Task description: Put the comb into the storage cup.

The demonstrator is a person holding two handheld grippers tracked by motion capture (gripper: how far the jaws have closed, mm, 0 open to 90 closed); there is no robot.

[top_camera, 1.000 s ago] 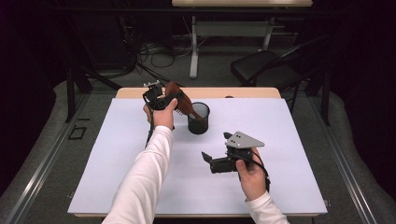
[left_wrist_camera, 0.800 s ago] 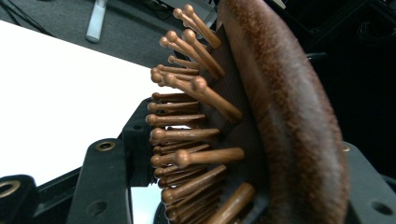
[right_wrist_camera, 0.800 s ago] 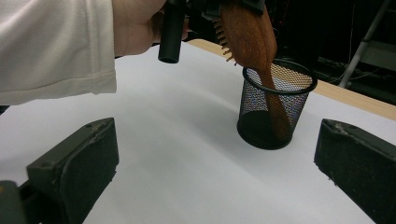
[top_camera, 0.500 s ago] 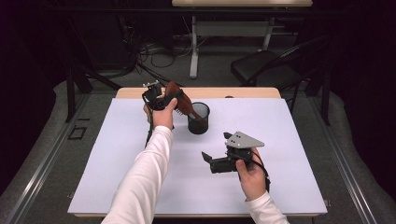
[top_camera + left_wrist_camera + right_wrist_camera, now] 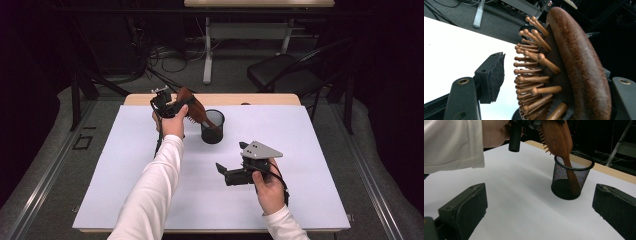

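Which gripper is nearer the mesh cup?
Left. The left gripper is just beside the cup, around the brush standing in it; the right gripper rests apart, nearer the person.

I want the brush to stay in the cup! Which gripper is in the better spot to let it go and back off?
The left gripper. The brush sits between its jaws, which have just been opening, handle down inside the mesh cup. The right gripper rests open on the table, apart from the cup.
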